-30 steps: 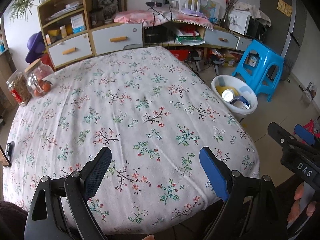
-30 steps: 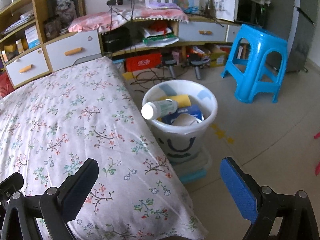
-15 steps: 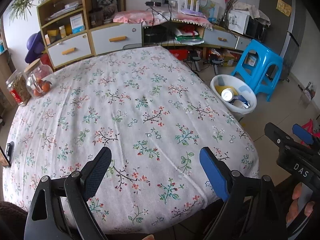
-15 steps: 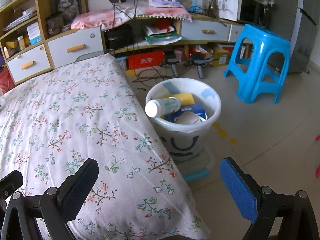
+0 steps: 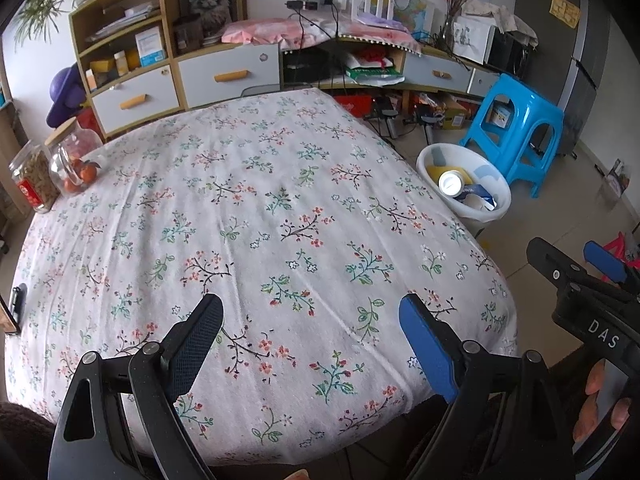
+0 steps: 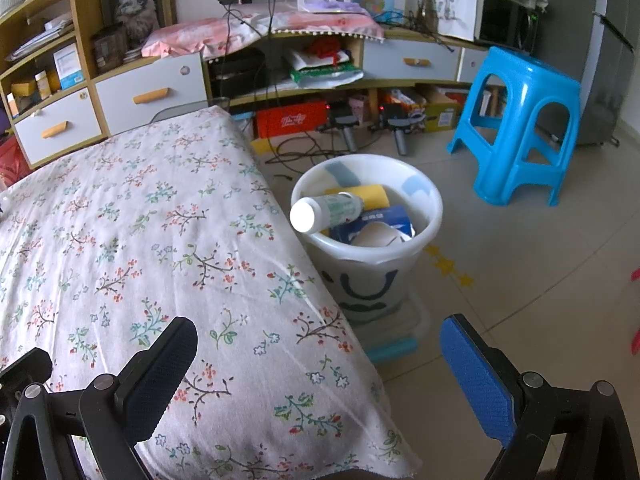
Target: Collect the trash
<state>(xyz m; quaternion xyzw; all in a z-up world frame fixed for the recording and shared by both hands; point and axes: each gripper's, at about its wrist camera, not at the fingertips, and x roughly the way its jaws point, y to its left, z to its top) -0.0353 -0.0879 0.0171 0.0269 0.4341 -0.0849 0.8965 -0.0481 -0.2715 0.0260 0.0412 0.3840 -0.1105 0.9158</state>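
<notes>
A white waste bin (image 6: 424, 236) with a smiley face stands on the floor by the table's right edge; it also shows in the left wrist view (image 5: 502, 210). It holds a white bottle (image 6: 324, 212), a yellow sponge (image 6: 370, 192), a blue pack (image 6: 380, 220) and white paper. The floral tablecloth (image 5: 256, 216) carries no loose trash. My left gripper (image 5: 310, 320) is open and empty over the table's near edge. My right gripper (image 6: 318, 352) is open and empty over the table's near right corner, in front of the bin; it shows in the left wrist view (image 5: 572, 260).
Two glass jars (image 5: 52, 168) stand at the table's far left. A dark object (image 5: 16, 298) lies at the left edge. A blue plastic stool (image 6: 520, 124) stands behind the bin. Cabinets with drawers (image 5: 224, 76) and cables line the back wall.
Both grippers have drawn back slightly toward me, so the bin looks a little farther off. They stay open and empty.
</notes>
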